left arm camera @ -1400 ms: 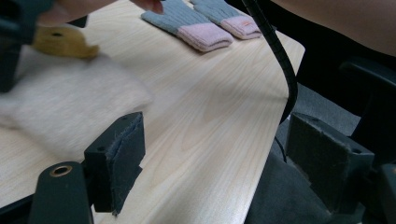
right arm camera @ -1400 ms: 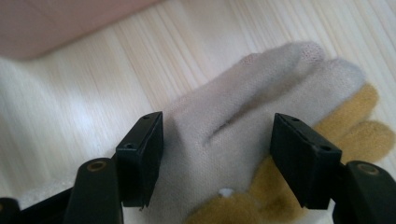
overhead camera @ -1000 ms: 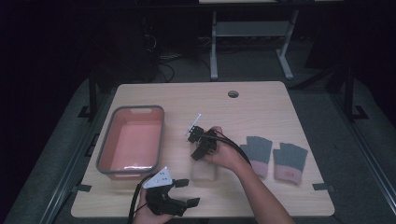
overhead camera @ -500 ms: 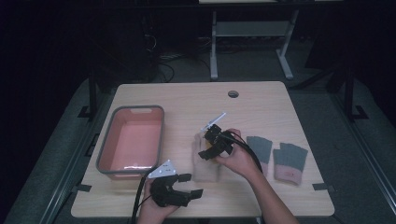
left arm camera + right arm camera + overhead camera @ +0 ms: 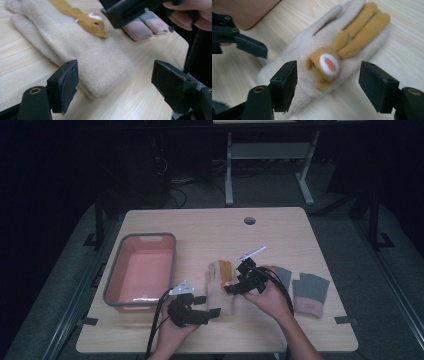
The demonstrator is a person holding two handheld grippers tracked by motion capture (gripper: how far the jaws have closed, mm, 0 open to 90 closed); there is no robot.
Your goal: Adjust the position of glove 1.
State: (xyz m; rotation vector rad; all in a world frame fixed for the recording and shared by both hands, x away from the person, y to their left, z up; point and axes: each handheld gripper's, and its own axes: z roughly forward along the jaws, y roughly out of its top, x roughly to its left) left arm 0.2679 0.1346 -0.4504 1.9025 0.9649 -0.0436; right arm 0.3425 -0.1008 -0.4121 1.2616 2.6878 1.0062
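A beige glove (image 5: 220,287) with an orange rabbit sewn on its back lies flat on the bench (image 5: 210,227), just to the right of the grey bin (image 5: 141,270) with the pink floor. Both hands are closing in on it. The right gripper (image 5: 236,286) hangs over the middle of the glove, and its jaws have just been opening; they stand wide, one on each side of the rabbit's face (image 5: 325,65) in the right gripper view, pressing on nothing. The left gripper (image 5: 207,306) is at the cuff end, the end nearest the person. Its jaws are wide apart too, with the cuff (image 5: 105,75) lying between them and neither pad touching it.

So I judge this to be the approach before a pick: the glove is framed but not yet gripped by either gripper. Two more gloves, grey with pink cuffs (image 5: 302,292), lie to the right near the bench edge, untouched.

The next move, as I read it, calls for one gripper to come down onto the fabric and close on a good fold of it, probably at the cuff, where the material is thickest. The glove is soft and flat, so the pads must get low enough to pinch cloth rather than slide over it. The bin looks like the place it would go.
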